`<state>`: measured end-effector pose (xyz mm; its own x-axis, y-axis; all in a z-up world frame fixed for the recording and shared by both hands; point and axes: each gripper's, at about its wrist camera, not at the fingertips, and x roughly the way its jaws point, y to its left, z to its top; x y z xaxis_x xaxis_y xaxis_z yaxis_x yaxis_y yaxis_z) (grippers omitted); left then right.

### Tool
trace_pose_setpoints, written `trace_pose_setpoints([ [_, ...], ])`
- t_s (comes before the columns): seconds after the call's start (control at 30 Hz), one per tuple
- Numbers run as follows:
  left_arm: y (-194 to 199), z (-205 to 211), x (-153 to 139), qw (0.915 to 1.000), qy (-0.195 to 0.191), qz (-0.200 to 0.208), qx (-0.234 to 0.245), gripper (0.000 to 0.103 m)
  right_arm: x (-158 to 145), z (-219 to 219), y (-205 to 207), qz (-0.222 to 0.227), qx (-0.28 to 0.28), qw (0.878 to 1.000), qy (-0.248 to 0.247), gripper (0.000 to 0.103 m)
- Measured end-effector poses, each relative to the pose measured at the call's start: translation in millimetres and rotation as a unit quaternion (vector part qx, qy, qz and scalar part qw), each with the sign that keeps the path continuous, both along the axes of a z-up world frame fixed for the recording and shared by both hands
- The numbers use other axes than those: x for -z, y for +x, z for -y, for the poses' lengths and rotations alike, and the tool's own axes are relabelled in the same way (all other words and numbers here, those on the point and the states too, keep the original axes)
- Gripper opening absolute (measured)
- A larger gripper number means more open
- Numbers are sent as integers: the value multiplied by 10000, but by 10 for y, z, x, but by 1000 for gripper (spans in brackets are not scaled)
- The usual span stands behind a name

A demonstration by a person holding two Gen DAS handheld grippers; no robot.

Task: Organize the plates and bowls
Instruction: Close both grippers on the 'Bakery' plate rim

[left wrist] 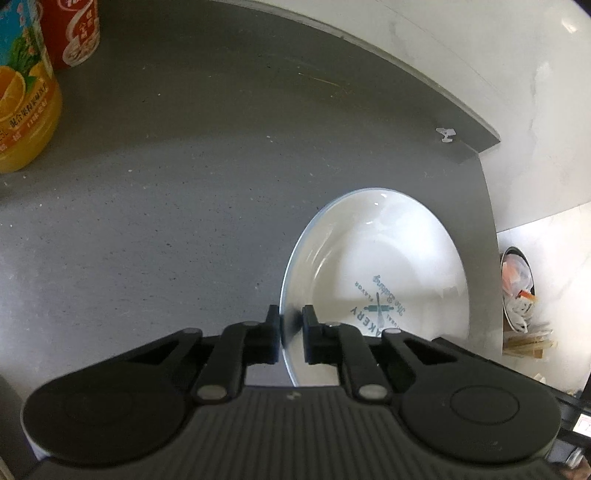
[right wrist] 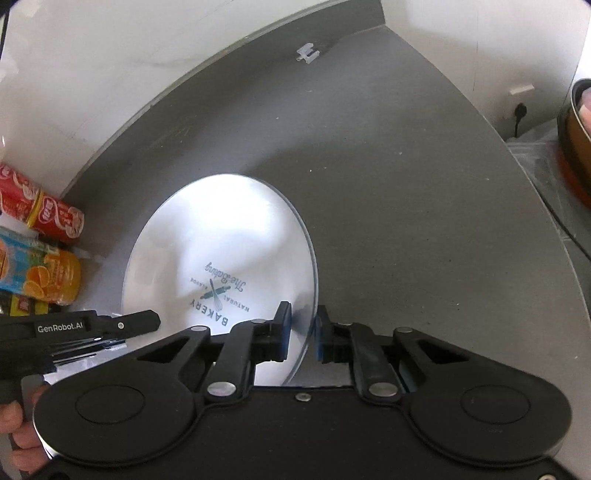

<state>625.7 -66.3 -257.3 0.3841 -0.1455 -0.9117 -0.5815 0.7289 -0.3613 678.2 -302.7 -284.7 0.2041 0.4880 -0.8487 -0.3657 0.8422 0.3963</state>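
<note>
1. On the grey countertop [left wrist: 184,206], near its right-hand edge, sits the white plate [left wrist: 384,266], and I have a tool on each side of it.
2. My left gripper [left wrist: 290,332] straddles the plate's left rim: one finger outside, one inside, jaws narrowed around the edge. I can't tell for sure whether the pads are biting yet.
3. My right gripper [right wrist: 303,330] does the same on the opposite rim, blue pads [right wrist: 284,325] flanking the edge with a sliver of gap showing on the outer side.
4. To do this well, I judge both sides should close evenly and squarely on the rim, then rise together and level; glazed ceramic is slick, so a lopsided pinch could let it swing or slip.
5. Reading now: the plate's centre says "BAKERY", "NATURAL", "FLAVOR" and a script line like "The Baking", around a crossed whisk and rolling pin.
6. My left tool's body [right wrist: 74,328], seen from the right wrist camera, reads "GenRobot.AI".
7. Far left, an orange juice bottle [left wrist: 26,103] and a red can [left wrist: 74,33] carry Chinese lettering I can't read.
</note>
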Motion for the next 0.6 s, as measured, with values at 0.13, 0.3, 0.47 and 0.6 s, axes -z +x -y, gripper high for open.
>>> trace_pose_setpoints([
  [0.13, -49, 32, -78, 9999, 43, 115, 65, 9, -79, 52, -73, 235, -135, 9996, 30, 12],
  [0.3, -118, 41, -213, 9996, 94, 256, -3, 7, -212, 154, -172, 420, -204, 9986, 239, 11],
  [0.47, -242, 104, -396, 9990, 148, 413, -11, 7, -343, 262, -253, 585, -197, 9975, 343, 11],
  [0.6, -364, 164, -539, 9982, 156, 582, -43, 7, -485, 353, -346, 789, -240, 9957, 432, 11],
])
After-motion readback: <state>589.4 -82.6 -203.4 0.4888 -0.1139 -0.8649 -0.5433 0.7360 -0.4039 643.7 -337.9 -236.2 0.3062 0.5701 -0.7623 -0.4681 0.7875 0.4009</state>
